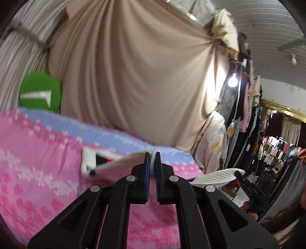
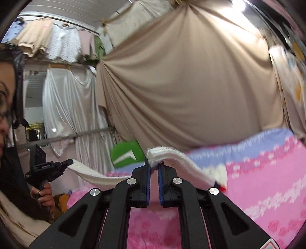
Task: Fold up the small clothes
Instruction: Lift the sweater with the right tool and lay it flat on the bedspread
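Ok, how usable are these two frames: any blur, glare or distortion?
Left wrist view: the pink bedspread and white garment are motion-smeared, a bare bulb blows out, edges bend fisheye-style. Right wrist view: bedspread blurred, glare top right, the right gripper sharp.

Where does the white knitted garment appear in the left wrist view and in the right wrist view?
Left wrist view: the white knitted garment runs left from the left gripper, which pinches it.
Right wrist view: it drapes over the right gripper, trailing left and right.
Shared landmark: the green cushion, behind the pink bedspread.
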### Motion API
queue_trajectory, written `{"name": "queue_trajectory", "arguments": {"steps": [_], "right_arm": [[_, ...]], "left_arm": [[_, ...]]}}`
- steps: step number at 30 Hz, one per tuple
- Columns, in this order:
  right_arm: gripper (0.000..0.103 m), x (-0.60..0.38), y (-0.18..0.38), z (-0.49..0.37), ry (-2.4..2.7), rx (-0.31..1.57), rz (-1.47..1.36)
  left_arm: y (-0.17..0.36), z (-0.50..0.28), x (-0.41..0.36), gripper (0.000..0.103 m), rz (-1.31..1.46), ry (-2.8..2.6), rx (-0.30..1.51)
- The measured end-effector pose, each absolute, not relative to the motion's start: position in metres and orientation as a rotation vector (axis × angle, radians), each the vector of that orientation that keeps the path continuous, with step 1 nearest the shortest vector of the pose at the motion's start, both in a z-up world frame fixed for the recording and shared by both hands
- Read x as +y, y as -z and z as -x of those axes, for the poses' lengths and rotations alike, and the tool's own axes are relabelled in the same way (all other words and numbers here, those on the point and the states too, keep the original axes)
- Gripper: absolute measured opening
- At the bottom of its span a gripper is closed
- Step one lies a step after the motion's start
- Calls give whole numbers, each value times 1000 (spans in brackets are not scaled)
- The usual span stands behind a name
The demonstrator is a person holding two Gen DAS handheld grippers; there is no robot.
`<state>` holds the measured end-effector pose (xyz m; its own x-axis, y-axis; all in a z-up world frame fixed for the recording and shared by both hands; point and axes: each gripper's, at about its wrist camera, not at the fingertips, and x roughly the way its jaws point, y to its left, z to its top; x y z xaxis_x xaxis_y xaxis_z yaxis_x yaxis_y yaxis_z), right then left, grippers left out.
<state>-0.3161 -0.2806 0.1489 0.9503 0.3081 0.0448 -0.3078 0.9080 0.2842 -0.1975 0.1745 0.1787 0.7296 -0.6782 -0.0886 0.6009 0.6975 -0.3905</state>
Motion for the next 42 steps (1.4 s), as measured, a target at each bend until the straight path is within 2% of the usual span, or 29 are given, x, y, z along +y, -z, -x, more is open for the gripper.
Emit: {"name": "queue_trajectory", "arguments": {"steps": [4,8,15,20,22,23,24,25,26,28,30,32,33,36,37,39,40,42], "right_arm": [[7,-287,-172,309,-331,-52,-327],[7,-314,-166,236,-294,41,-406],[7,-350,-79,46,-191,437,-565],[8,-363,-13,-35,-108,637,-634],[11,-365,2,-49,-84,701,-632],[13,-365,6,-53,-71,731,-628],[14,-365,4,-50,-67,727,-625],[22,-364,-1,-44,-54,707,-619],[36,-361,-11,-31,-11,664,-600],[51,-353,-32,-3,57,560,-568],[51,-330,-48,25,-6,495,-507],[51,-289,-50,35,-127,541,-442],[50,-263,-45,35,-194,588,-407],[35,-182,-13,38,-384,742,-295],[24,-166,-3,40,-409,775,-262],[14,-153,20,44,-371,843,-190],[3,-158,24,47,-350,854,-187],[0,-191,30,61,-283,868,-229]], "left_arm": [[-201,187,170,4,332,710,187],[-189,112,145,4,352,670,324],[-84,-76,74,4,245,431,699],[-6,-152,61,5,258,340,884],[9,-163,62,11,280,336,924],[14,-164,64,18,299,324,916],[13,-160,69,28,314,310,895],[9,-155,73,52,324,278,876],[0,-144,81,62,355,272,830],[-22,-119,90,66,377,288,760],[-41,-91,87,68,338,340,721],[-53,-61,65,74,252,434,716],[-54,-46,48,74,190,489,726],[-32,-15,-4,74,11,569,796],[-22,-10,-13,73,-21,561,815],[3,-6,-17,64,-66,514,873],[12,-6,-12,60,-58,498,895],[18,-2,13,51,-20,474,885]]}}
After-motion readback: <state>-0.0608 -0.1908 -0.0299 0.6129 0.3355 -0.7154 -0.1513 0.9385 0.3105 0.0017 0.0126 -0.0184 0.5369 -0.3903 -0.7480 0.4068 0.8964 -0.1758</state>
